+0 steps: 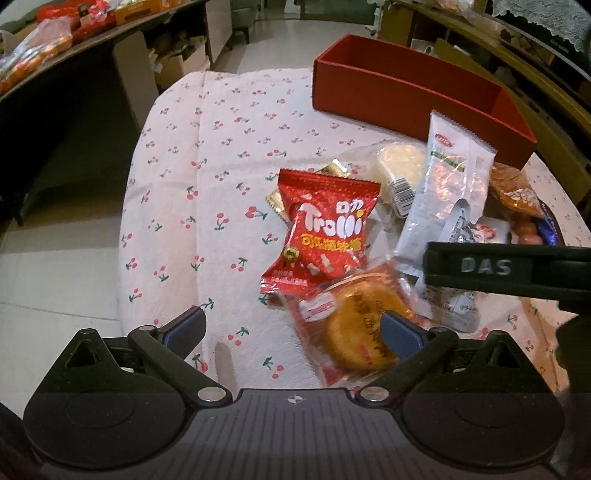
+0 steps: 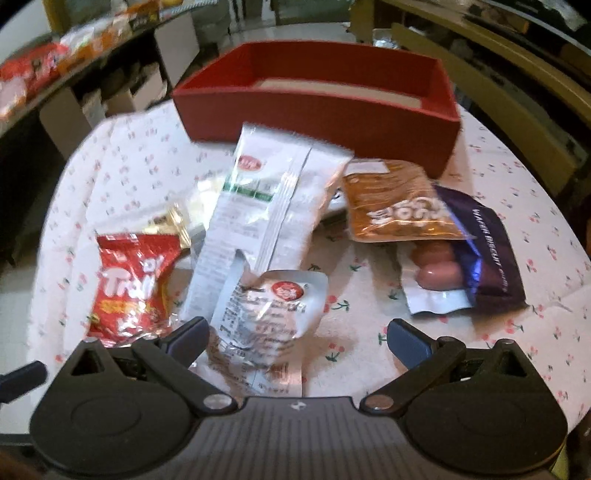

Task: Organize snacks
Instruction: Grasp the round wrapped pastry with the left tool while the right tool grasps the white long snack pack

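Observation:
A pile of snack packets lies on a cherry-print cloth (image 1: 207, 177) in front of an open red box (image 1: 417, 92) (image 2: 325, 122). My left gripper (image 1: 295, 328) is open low over the cloth; a clear-wrapped round cake (image 1: 365, 332) lies partly between its fingers, against the right pad. Just beyond lies a red Trolli bag (image 1: 325, 236) (image 2: 129, 288). My right gripper (image 2: 299, 336) is open, and a small white sachet (image 2: 269, 314) lies between its fingers, near the left one. A long white packet (image 2: 266, 218) (image 1: 447, 192) lies behind it. The right gripper's black body (image 1: 506, 273) crosses the left wrist view.
An orange packet (image 2: 395, 206), a purple wafer packet (image 2: 487, 254) and a sausage pack (image 2: 436, 273) lie right of the pile. A pale cake in clear wrap (image 1: 399, 173) sits behind the Trolli bag. Shelves with more snacks (image 1: 55, 33) stand at the left, wooden furniture (image 1: 554, 96) at the right.

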`<state>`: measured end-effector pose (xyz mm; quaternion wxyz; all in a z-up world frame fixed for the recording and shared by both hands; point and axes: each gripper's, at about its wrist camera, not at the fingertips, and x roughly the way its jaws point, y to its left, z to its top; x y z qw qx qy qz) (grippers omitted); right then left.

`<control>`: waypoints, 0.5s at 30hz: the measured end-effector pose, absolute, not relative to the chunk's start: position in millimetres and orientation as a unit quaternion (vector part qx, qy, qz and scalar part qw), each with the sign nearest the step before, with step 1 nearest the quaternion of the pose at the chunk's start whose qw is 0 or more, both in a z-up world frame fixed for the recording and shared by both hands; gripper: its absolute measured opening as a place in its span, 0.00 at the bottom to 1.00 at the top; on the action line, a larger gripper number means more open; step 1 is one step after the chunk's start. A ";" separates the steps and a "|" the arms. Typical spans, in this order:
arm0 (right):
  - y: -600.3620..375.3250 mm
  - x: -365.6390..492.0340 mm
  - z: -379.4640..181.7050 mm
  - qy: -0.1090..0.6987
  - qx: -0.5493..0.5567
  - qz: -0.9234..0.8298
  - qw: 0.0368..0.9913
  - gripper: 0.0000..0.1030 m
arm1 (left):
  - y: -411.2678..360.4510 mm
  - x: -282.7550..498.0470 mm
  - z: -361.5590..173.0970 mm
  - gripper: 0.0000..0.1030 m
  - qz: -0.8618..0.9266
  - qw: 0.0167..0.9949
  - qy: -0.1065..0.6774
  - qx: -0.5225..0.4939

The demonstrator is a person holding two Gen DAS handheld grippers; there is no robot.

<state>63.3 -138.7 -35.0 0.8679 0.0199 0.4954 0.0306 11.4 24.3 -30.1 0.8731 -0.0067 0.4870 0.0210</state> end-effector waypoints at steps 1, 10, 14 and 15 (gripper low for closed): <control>-138.1 65.0 -38.1 0.498 0.017 0.035 0.866 1.00 | 26.0 11.7 -31.1 1.00 0.020 0.872 0.489 -0.011; -174.6 56.4 -36.6 0.516 0.044 0.058 0.854 0.57 | 20.4 16.2 -31.2 1.00 0.009 0.872 0.490 -0.014; -188.5 49.9 -37.1 0.517 0.040 0.053 0.853 0.57 | 11.7 17.4 -31.5 1.00 0.009 0.874 0.485 0.002; -191.2 48.6 -36.3 0.517 0.043 0.053 0.853 0.57 | 9.3 19.0 -32.0 1.00 0.010 0.875 0.483 0.006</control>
